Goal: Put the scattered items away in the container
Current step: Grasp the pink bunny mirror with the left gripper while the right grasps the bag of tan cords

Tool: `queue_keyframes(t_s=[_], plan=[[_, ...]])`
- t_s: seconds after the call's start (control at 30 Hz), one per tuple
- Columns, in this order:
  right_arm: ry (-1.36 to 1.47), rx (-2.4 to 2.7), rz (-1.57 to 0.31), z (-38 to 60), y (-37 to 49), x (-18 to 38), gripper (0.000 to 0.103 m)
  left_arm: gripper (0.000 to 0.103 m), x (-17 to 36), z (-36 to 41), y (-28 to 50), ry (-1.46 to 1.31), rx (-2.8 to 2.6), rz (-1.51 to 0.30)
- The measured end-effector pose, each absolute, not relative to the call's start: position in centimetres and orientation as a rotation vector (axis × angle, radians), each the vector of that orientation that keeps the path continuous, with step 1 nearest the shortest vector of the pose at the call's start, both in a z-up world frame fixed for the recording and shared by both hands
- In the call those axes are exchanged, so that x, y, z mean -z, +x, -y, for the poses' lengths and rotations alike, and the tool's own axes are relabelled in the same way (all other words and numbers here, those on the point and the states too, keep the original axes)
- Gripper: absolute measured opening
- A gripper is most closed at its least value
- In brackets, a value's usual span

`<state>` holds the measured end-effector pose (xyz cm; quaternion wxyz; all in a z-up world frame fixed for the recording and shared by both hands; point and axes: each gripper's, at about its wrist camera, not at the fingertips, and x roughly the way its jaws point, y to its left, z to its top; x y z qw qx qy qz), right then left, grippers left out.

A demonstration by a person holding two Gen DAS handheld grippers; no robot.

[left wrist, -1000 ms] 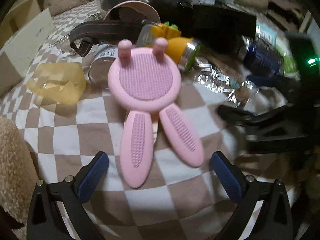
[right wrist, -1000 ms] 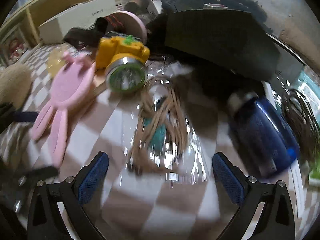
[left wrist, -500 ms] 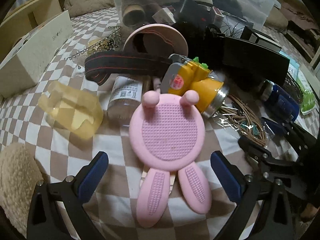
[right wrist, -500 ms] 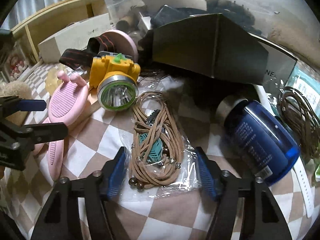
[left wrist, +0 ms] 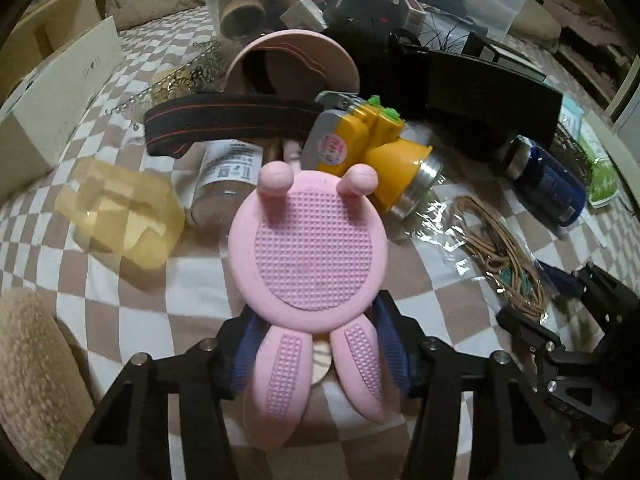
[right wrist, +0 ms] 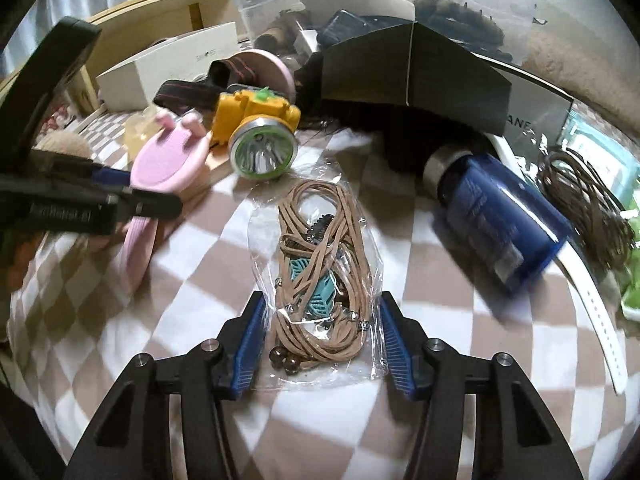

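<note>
Fingers (left wrist: 248, 344) newly closed around bunny (left wrist: 308, 256).

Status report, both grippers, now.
Left gripper closing onto pink bunny pad at its ears. Right gripper closing around bagged cord necklace. Clear bin behind; black box in between.

A bed covered by a brown-and-white checked blanket (left wrist: 120, 304) carries scattered things. Seen from the left wrist, a pink rabbit-shaped pad (left wrist: 308, 248) lies at the centre. A yellow headlamp (left wrist: 372, 152) sits at one o'clock from it, a clear yellow case (left wrist: 120, 216) at nine o'clock, a bagged cord necklace (left wrist: 500, 252) at three o'clock, and a blue bottle (left wrist: 548, 184) at two o'clock.
</note>
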<state>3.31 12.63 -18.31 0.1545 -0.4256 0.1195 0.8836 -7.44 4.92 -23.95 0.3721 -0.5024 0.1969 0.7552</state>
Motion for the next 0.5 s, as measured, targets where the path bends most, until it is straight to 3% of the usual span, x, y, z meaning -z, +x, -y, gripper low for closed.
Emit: queue_keyframes(t_s=[0.4, 0.5], plan=[[-1.206, -2.504, -0.363, -11.4, 6.2, 18.3, 0.056, 0.054, 23.0, -2.2, -6.4, -1.262, -1.859, -0.511], [-1.201, -2.504, -0.37, -11.2, 6.8, 18.3, 0.056, 0.048, 22.9, -1.7, -5.9, -1.264, -1.815, -0.502]])
